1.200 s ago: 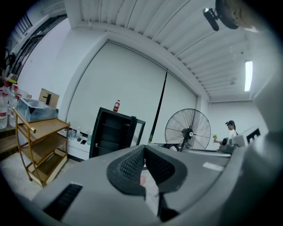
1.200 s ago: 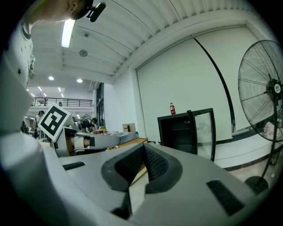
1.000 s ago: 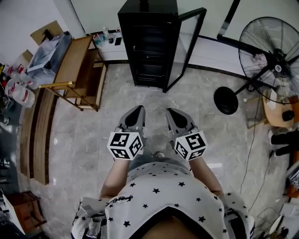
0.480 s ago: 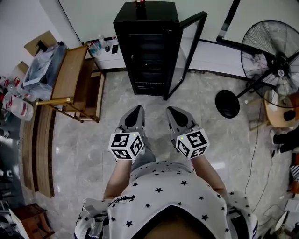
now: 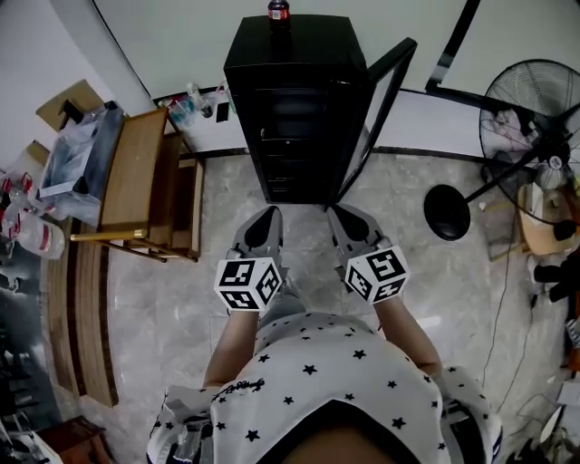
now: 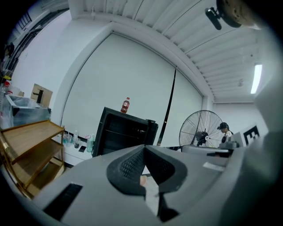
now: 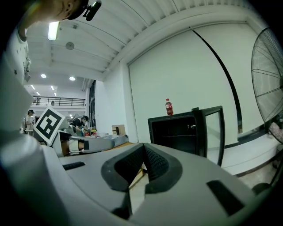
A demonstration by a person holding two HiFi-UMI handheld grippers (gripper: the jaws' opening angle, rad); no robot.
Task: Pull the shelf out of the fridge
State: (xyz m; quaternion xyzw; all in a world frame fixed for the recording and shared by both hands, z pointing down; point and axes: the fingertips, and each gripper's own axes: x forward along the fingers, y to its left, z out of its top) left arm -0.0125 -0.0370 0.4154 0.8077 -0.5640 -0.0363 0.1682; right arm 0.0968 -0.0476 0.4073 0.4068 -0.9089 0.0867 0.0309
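Note:
The black fridge stands against the back wall with its glass door swung open to the right. Dark shelves show as thin bars inside it. A red bottle stands on its top. My left gripper and right gripper are side by side just short of the fridge's foot, both shut and holding nothing. In the left gripper view the left gripper points level at the fridge. The right gripper faces the open fridge, where a shelf crosses the interior.
A wooden rack stands left of the fridge, with bottles on a low white ledge behind it. A standing fan with a round black base is at the right. A person stands far off.
Both grippers and the person holding them have moved forward towards the fridge, which now stands closer and larger in the head view. The jaws stay shut.

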